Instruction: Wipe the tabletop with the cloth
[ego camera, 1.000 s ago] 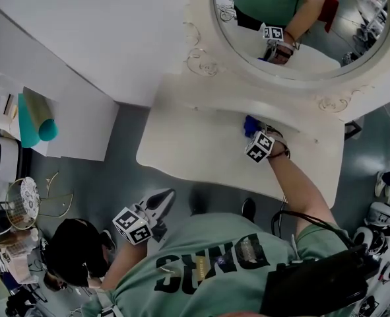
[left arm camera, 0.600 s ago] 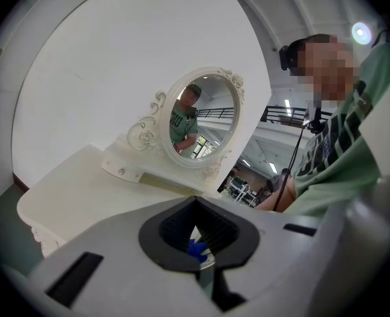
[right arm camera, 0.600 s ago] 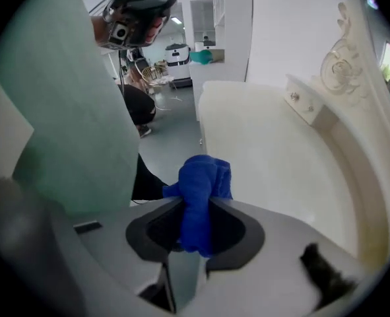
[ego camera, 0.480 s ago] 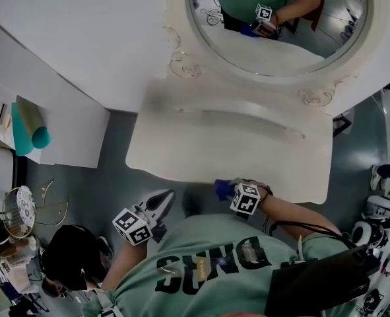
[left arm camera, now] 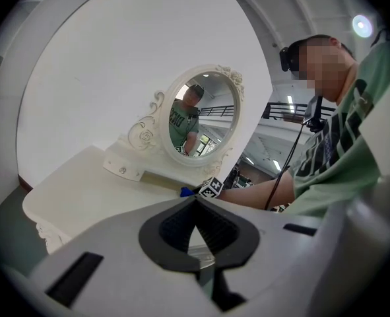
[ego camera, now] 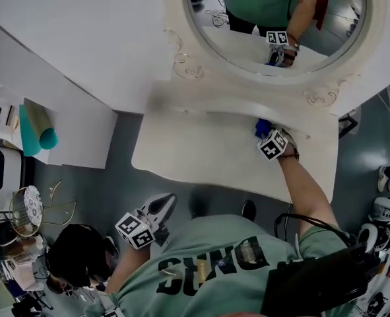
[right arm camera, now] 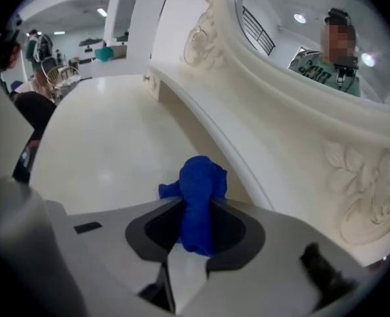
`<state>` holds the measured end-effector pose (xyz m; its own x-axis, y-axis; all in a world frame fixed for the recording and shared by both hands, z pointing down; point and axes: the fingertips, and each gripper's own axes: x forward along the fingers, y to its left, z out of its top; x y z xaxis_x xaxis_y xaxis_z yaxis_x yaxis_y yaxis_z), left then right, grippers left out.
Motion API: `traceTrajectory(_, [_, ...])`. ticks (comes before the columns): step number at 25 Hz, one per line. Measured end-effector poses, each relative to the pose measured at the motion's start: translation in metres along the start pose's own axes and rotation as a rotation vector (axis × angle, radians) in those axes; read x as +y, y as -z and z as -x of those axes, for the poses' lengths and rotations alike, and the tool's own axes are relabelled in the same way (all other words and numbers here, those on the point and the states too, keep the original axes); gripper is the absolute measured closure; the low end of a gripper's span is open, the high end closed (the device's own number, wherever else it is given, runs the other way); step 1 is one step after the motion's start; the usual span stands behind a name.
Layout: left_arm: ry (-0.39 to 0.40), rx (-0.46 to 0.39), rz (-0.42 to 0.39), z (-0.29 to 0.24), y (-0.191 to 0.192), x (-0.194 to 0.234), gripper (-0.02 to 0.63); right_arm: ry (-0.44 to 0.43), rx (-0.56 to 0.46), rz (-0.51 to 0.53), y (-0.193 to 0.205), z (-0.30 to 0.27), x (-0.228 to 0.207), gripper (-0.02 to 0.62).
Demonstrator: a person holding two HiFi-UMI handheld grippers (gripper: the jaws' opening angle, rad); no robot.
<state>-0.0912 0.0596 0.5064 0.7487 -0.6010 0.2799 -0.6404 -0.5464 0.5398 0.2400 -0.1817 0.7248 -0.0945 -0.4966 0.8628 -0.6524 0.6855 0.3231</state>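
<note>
Gripping a bunched blue cloth (right arm camera: 201,187), the right gripper (ego camera: 266,132) holds it to the cream tabletop (ego camera: 201,150) beside the mirror (ego camera: 274,18) — the left gripper (ego camera: 163,207) hangs closed, empty, off the tabletop

From the head we look steeply down on the whole counter (ego camera: 201,152) and the mirror (ego camera: 247,45) at its back edge. The left gripper (ego camera: 168,200) camera sits low, off the counter's near edge, and faces across it towards the mirror. The right gripper (ego camera: 266,132) camera skims the back edge, close beside the mirror's frame. All three views share the counter and the mirror.
</note>
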Motion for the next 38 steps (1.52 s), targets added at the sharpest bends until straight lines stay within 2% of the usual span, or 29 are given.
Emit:
traceTrajectory(5, [-0.013,-0.010,0.016,0.003,-0.003,0.006,0.606,0.112,0.056,0.049,0.005,-0.014,-0.011,0.492])
traceTrajectory(9, [-0.009,-0.009,0.015,0.003,-0.005,0.007,0.604,0.067,0.086,0.045,0.003,-0.013,-0.005,0.495])
traceTrajectory(13, [0.018,-0.010,0.015,-0.005,-0.004,0.004,0.606,-0.079,0.135,0.084,0.018,0.007,0.033,0.495])
traceTrajectory(19, [0.066,-0.004,0.017,-0.024,-0.004,-0.004,0.606,-0.408,0.088,0.216,0.073,0.094,0.194,0.495])
traceTrajectory(21, [0.079,0.001,0.014,-0.029,-0.005,-0.008,0.606,-0.517,0.107,0.242,0.099,0.118,0.241,0.494])
traceTrajectory(23, [0.082,0.006,0.008,-0.033,-0.006,-0.010,0.605,-0.608,0.161,0.244,0.130,0.127,0.276,0.494])
traceTrajectory(25, [0.085,0.014,0.004,-0.036,-0.006,-0.013,0.605,-0.643,0.164,0.206,0.146,0.129,0.286,0.494])
traceTrajectory(28, [0.090,0.028,-0.004,-0.039,-0.005,-0.017,0.605,-0.598,0.039,0.120,0.116,0.131,0.248,0.494])
traceTrajectory(29, [0.088,0.031,-0.007,-0.040,-0.004,-0.017,0.604,-0.552,-0.011,0.084,0.099,0.128,0.223,0.494])
traceTrajectory(31, [0.083,0.037,-0.006,-0.040,-0.002,-0.019,0.604,-0.396,-0.077,0.015,0.075,0.111,0.153,0.494])
traceTrajectory(33, [0.085,0.043,-0.006,-0.040,-0.001,-0.024,0.606,-0.206,-0.082,-0.043,0.065,0.087,0.075,0.494])
traceTrajectory(35, [0.081,0.046,-0.010,-0.039,-0.001,-0.026,0.606,-0.056,-0.043,-0.074,0.067,0.062,0.014,0.492])
traceTrajectory(38, [0.065,0.047,-0.019,-0.034,0.000,-0.023,0.605,0.095,0.020,-0.033,0.073,0.031,-0.031,0.492])
